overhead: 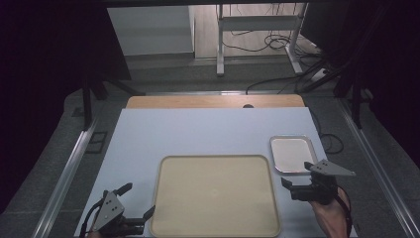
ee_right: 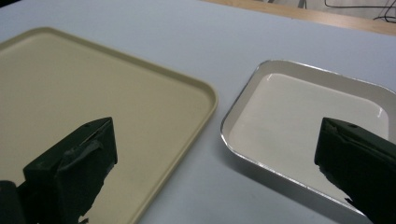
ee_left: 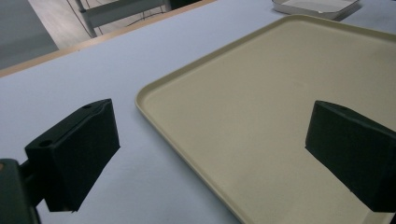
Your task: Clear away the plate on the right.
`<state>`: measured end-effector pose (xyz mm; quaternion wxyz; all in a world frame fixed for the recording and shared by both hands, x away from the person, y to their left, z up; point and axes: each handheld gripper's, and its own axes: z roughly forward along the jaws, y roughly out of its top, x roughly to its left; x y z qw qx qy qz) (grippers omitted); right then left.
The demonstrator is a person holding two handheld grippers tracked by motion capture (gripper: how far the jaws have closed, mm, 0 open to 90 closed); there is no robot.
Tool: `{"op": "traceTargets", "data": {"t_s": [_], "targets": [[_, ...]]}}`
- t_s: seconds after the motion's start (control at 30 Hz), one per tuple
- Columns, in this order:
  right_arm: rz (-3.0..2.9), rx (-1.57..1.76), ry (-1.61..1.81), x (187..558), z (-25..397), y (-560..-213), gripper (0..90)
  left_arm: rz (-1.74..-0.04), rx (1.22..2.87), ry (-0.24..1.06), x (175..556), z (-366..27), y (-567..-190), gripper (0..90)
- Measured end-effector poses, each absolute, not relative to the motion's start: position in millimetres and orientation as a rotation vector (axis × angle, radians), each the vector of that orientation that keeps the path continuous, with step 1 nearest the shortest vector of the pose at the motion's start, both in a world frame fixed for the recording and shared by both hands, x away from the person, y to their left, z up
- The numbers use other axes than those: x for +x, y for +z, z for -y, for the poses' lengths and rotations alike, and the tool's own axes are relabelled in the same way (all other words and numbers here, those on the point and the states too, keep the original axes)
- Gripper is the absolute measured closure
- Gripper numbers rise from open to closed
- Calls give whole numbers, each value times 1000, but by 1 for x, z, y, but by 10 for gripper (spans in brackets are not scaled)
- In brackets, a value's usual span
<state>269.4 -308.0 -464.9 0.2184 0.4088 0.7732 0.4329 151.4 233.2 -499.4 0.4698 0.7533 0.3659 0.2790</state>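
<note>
I see the table [overhead: 208,131] first: a pale blue-grey top with a strip of bare wood along its far edge. On it, at the near middle, lies the large beige tray [overhead: 171,198], flat and with nothing on it. Just beyond its far right corner sits the small metal tray [overhead: 274,153], close beside the beige one but not touching; its pale floor is bare.

My left gripper [overhead: 138,202] is at the near left corner of the beige tray. Its jaws stand wide apart and hold nothing. In the left gripper view, one jaw hangs over the table surface and the other over the tray floor, with the tray's rounded corner [ee_left: 142,95] between them.

My right gripper [overhead: 298,174] is at the near edge of the metal tray, just right of the beige tray. Its jaws are also spread wide and hold nothing. In the right gripper view, one jaw is over the beige tray [ee_right: 70,93] and the other over the metal tray [ee_right: 243,105]. I cannot tell whether either gripper touches a rim.
</note>
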Motion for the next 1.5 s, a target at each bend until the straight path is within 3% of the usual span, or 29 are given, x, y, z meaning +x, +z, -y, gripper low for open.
{"op": "traceTargets", "data": {"t_s": [1.5], "targets": [[-2060,1268,1168,334,338,-467,13,-885,1860,685,152,-232,-499,25]]}}
